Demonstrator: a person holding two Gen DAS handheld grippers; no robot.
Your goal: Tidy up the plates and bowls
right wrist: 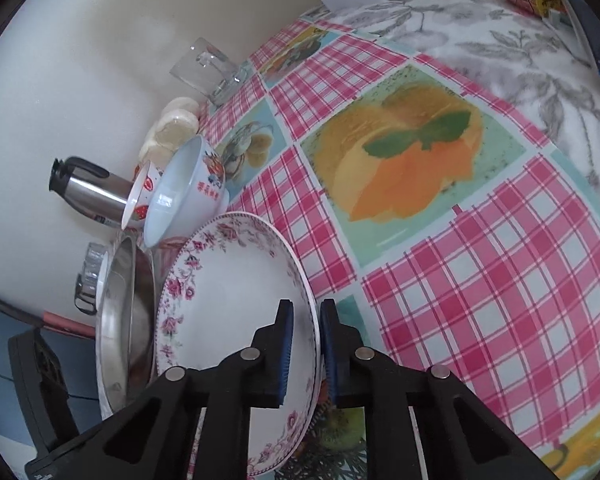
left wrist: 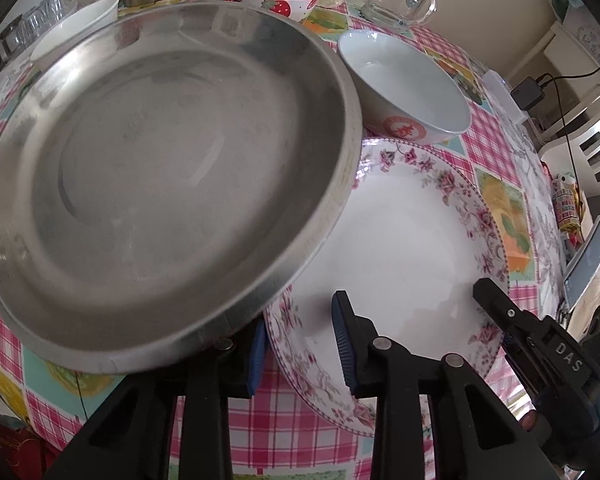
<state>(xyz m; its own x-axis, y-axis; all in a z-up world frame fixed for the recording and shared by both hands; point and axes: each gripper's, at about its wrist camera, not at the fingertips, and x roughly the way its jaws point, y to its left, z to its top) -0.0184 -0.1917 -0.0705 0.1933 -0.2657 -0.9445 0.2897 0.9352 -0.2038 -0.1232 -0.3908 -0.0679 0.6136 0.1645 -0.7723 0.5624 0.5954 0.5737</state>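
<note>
In the left wrist view, my left claw [left wrist: 300, 344] sits at the bottom centre, narrowed around the near rim of the floral plate [left wrist: 400, 240]. 1 blue pad lies inside the rim and the other outside, under the edge of the steel pan [left wrist: 160, 184]; I cannot tell whether both pads truly press. The pan fills the left of the frame and overlaps the plate's left edge, so the plate would have to slide out from beneath it. A pale blue bowl [left wrist: 408, 84] stands just behind the plate, upper right of centre, and my right claw [left wrist: 500, 312] reaches in at the lower right onto the plate's far rim. I judge that 2 grips on opposite rims keep a wide plate level.

In the right wrist view, my right claw [right wrist: 304, 352] at the bottom centre is closed on the floral plate's [right wrist: 236, 288] rim, 1 pad each side. The checked surface [right wrist: 480, 300] spreads to the right; the pan [right wrist: 120, 320] lies left.
</note>
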